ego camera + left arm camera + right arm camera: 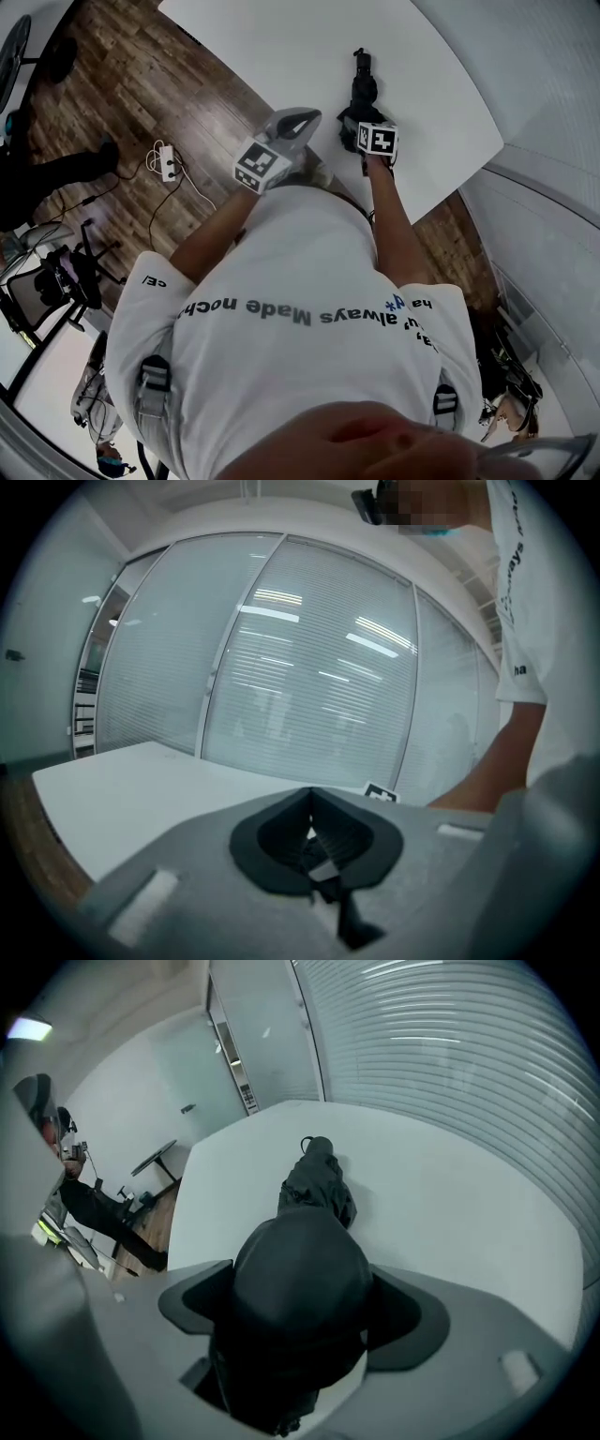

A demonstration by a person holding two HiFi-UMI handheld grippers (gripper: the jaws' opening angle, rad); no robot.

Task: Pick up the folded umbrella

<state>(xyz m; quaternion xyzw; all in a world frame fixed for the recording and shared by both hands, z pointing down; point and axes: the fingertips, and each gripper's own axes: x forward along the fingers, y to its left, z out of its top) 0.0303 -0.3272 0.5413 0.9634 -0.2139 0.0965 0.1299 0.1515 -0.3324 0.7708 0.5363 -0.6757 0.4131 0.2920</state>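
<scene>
Soft, even light; bright streaks of glare cross the glass wall [309, 667]. All 3 views bend at the edges.

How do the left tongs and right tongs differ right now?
The left tongs are shut on nothing; the right tongs stand wide apart with the end of the folded umbrella between them. The left tongs look nearly level toward the blinds; the right tongs tilt down at the white table. Both are grey with dark pads.
</scene>
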